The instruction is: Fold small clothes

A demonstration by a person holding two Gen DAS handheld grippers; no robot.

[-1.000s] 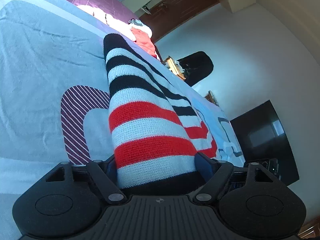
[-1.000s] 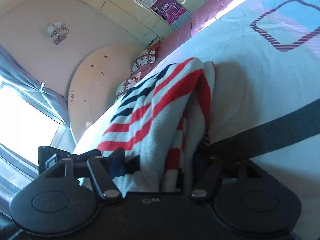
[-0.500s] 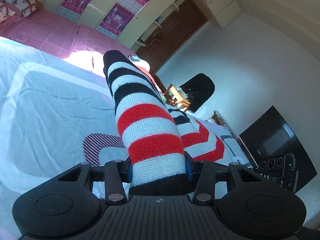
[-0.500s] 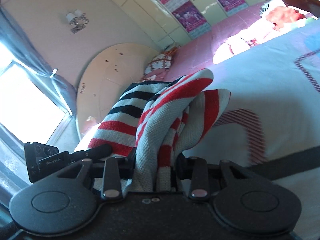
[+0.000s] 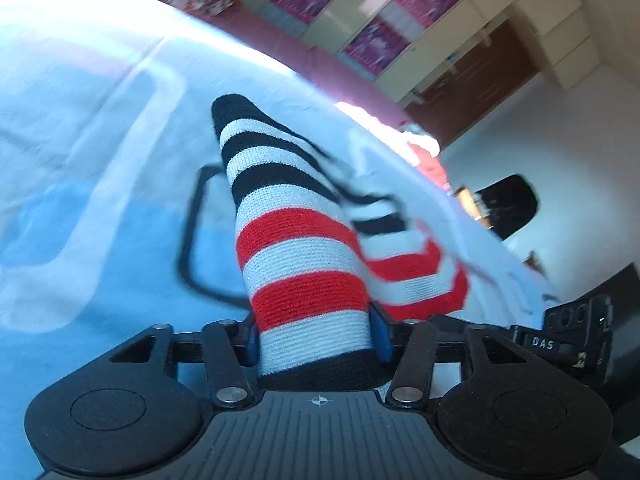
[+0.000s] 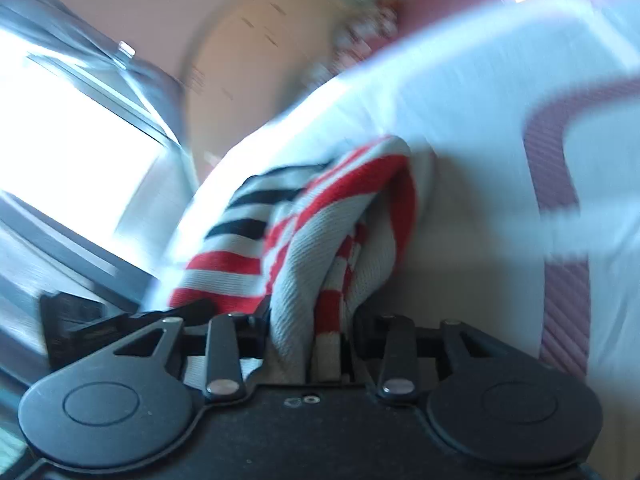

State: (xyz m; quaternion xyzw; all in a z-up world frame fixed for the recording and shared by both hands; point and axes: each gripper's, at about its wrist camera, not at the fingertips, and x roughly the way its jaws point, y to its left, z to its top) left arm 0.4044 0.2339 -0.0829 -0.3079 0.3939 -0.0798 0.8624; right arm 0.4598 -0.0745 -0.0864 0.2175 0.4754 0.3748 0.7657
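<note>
- The striped knitted garment (image 5: 304,264) is clamped in the left gripper (image 5: 316,336) at lower centre of the left wrist view; its black-cuffed end rises toward upper centre, above the pale blue bed sheet (image 5: 100,184).
- In the right wrist view, a bunched part of the same garment is pinched in the right gripper (image 6: 310,340) at lower centre, with the bed behind it.
- The step in hand is judged to be carrying the lifted garment over to lay a fold. It is best done with both grips kept firm and level, the cloth drawn taut between them, and the edges matched before anything is let go.
- Slack in the bunched right-hand portion could spoil the fold.
- Compared with half a second ago, both views are swung and blurred; more sheet and less room is seen, so the garment seems lowered toward the bed.
</note>
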